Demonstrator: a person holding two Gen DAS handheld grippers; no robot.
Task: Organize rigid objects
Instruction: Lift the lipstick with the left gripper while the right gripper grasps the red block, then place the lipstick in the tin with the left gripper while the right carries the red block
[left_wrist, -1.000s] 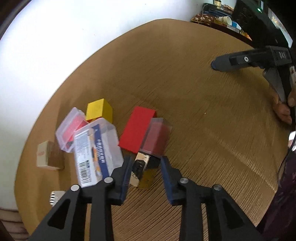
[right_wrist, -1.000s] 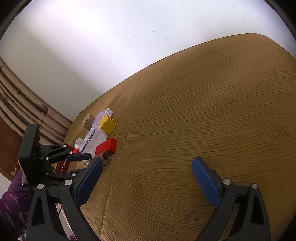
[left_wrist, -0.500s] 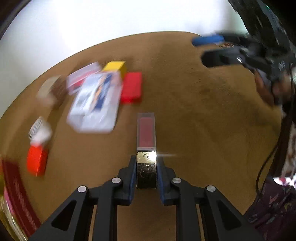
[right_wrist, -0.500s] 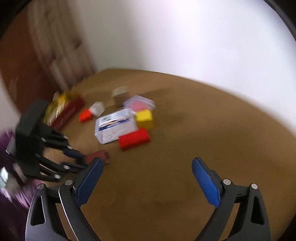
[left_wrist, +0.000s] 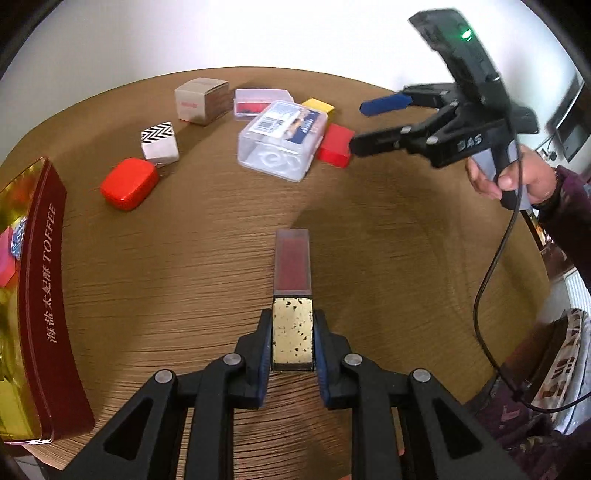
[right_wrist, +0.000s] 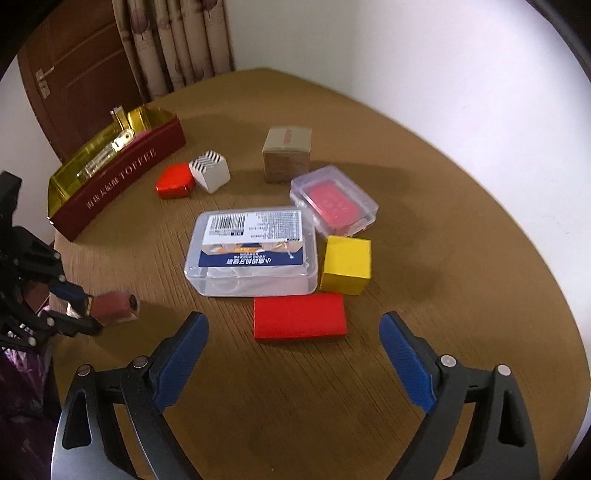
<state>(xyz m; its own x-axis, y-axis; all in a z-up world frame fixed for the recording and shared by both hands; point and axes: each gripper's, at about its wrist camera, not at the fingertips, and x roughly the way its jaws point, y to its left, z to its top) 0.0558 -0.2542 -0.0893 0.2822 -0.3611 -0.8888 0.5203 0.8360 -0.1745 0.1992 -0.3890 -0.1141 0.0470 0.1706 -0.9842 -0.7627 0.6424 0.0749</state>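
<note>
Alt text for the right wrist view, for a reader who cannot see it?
The right gripper hangs open above a flat red block on a round wooden table. Behind the block sit a clear plastic case, a yellow cube and a toffee tin. At left, the left gripper clamps a slim red-and-gold box.

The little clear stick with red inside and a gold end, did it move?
Yes. The clear red stick with a gold end, clamped in the left gripper, came away from the flat red block.

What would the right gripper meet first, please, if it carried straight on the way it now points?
Most likely the flat red block: it lies on the table just ahead of the right gripper, between its open jaws' lines. The yellow cube and the clear labelled box sit beyond. Depth is hard to judge.
</note>
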